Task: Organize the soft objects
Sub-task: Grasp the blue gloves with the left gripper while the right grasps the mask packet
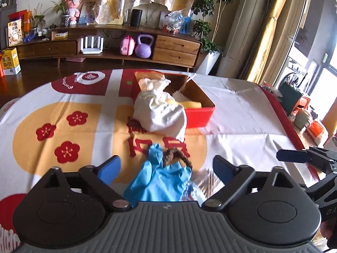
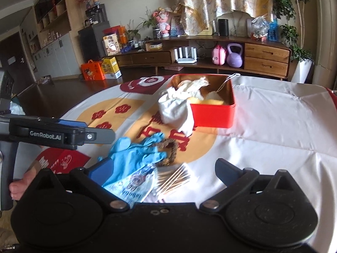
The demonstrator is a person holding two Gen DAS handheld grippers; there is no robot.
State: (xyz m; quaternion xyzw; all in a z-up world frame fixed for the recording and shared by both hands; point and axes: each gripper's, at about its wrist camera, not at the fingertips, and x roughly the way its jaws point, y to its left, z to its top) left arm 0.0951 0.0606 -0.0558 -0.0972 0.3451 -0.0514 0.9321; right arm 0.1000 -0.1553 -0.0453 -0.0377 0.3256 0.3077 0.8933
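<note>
On cloth, crumpled blue glove (image 1: 155, 181), brown hair tie (image 1: 178, 157)

The left gripper (image 1: 166, 168) hangs low over the table with its blue fingers (image 1: 110, 168) spread wide, gripping nothing. The right gripper (image 2: 162, 171) sits just beside it (to its right), jaws equally wide apart and bare. A bare hand (image 2: 18, 187) holds the left handle.
</note>
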